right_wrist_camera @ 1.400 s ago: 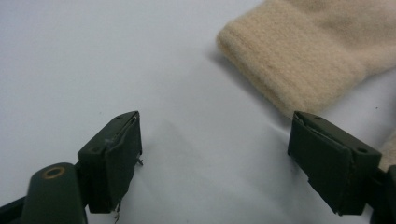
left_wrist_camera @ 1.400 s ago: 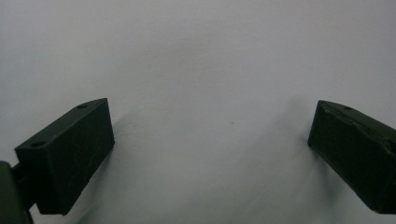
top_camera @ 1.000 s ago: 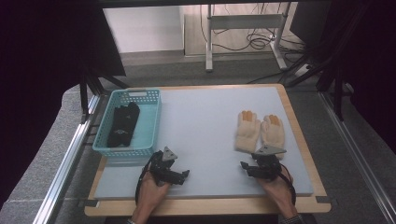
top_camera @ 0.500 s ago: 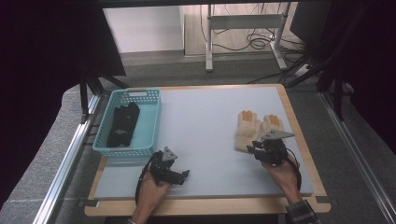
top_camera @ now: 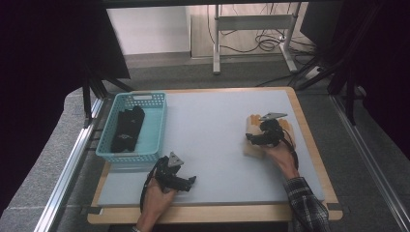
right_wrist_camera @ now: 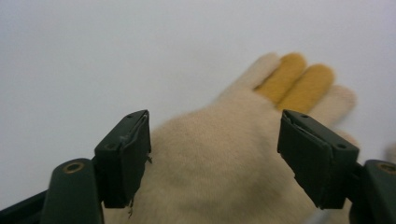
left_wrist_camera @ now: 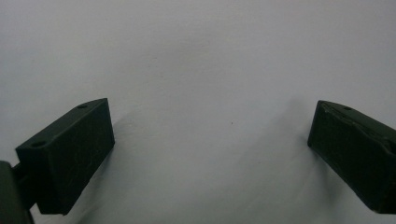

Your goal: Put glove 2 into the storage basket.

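Two cream gloves lie side by side at the right of the table; the left one (top_camera: 252,150) (right_wrist_camera: 219,140) has yellow fingertips, and the other glove (top_camera: 288,126) is partly under my hand. My right gripper (top_camera: 256,137) (right_wrist_camera: 215,158) is open, with its jaws standing on either side of the left glove's palm, low over it. My left gripper (top_camera: 187,182) (left_wrist_camera: 210,154) is open over bare table near the front edge, left of centre, with nothing between its jaws.
A teal plastic basket (top_camera: 104,152) sits at the table's left and holds dark folded gloves (top_camera: 126,128). The grey table top (top_camera: 212,121) has a wooden border. Metal rails run along both sides, and a desk frame with cables stands beyond the far edge.
My right gripper has moved away from the front edge and onto the cream gloves. The left gripper has stayed where it was.
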A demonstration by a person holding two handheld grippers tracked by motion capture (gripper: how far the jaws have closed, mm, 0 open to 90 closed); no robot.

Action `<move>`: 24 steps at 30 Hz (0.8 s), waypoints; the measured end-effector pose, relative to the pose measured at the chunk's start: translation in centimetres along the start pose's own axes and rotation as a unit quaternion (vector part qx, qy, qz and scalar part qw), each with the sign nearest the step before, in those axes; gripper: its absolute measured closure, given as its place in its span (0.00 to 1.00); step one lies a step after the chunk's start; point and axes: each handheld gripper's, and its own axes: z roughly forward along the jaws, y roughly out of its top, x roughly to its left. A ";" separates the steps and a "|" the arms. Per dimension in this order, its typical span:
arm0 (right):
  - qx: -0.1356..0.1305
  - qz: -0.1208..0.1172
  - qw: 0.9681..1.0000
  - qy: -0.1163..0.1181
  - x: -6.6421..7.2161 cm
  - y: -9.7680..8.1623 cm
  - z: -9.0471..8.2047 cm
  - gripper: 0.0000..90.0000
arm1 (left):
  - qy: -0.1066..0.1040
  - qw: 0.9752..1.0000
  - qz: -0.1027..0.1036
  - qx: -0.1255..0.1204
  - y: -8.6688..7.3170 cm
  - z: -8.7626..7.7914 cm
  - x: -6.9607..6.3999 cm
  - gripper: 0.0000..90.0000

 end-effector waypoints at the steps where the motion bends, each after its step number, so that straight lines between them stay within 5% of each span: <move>1: 0.000 0.000 1.000 0.000 0.0 0.0 0.0 0.27 | 0.000 1.000 0.000 0.000 0.0 0.0 0.0 0.01; 5: 0.036 -0.026 0.999 -0.023 0.5 -0.4 2.4 0.31 | 0.000 1.000 -0.001 0.000 0.0 0.0 0.0 0.01; 8: 0.037 -0.013 0.999 -0.033 0.7 -0.4 2.1 0.51 | 0.000 1.000 0.000 0.000 0.0 0.0 0.0 0.01; 13: 0.033 -0.005 0.999 -0.036 0.6 -0.6 1.6 0.62 | 0.000 1.000 0.000 0.000 0.0 0.0 0.0 0.01; 19: -0.004 0.007 1.000 -0.024 1.4 0.0 -0.8 0.77 | 0.000 1.000 0.000 0.000 0.0 0.0 0.0 0.01; 24: -0.031 -0.018 0.999 0.001 5.1 1.2 -3.8 0.83 | 0.000 1.000 0.001 0.001 0.0 0.0 0.0 0.01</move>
